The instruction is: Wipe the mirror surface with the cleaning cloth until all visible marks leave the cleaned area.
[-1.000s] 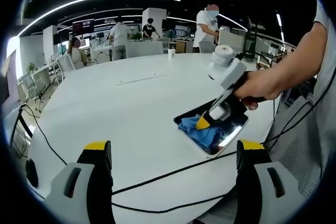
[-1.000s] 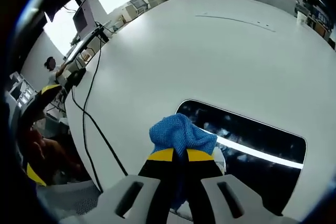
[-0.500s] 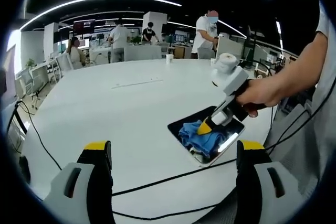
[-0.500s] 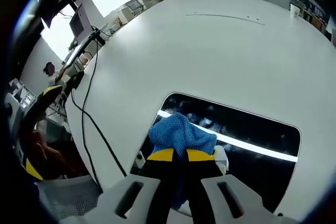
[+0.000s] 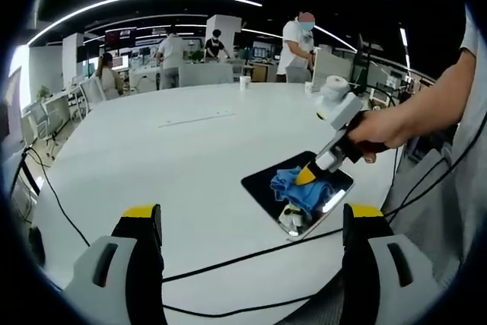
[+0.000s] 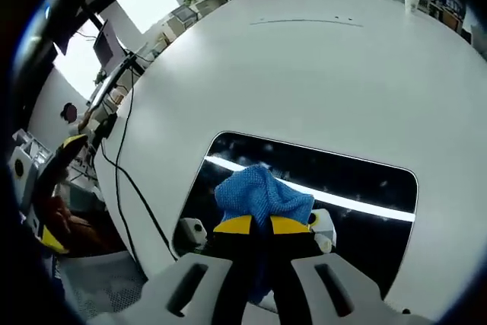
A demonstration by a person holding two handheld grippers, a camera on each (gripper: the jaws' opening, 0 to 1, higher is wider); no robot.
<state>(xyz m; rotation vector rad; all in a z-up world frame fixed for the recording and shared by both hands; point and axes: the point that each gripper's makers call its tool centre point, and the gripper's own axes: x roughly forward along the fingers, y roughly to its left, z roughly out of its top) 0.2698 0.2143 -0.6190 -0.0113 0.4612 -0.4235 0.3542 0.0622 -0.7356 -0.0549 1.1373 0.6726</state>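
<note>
The jaws of the right gripper (image 6: 254, 224) were clenched on one blue cloth (image 6: 262, 194), its yellow tips pressed together around the bunched fabric. The jaws of the left gripper (image 5: 247, 222) stood wide apart, released, grasping nothing and raised over the table's near edge.

One mirror (image 6: 346, 188) lay flat on the white round table (image 6: 304, 74), near the table's edge on the person's side. It was a dark rectangle with rounded corners. In the right gripper view its long axis ran across the picture, tilted slightly down toward the right. In the left gripper view the mirror (image 5: 262, 186) was seen foreshortened, one corner pointing toward the camera.

The cloth rested on the mirror's glass toward its left end, as seen in the right gripper view. In the left gripper view a hand (image 5: 384, 125) held the right gripper (image 5: 306, 176) slanting down onto the cloth (image 5: 293, 186).

Two black cables (image 5: 228, 256) crossed the table's near edge. Several people (image 5: 295, 37) stood beyond the far edge.
</note>
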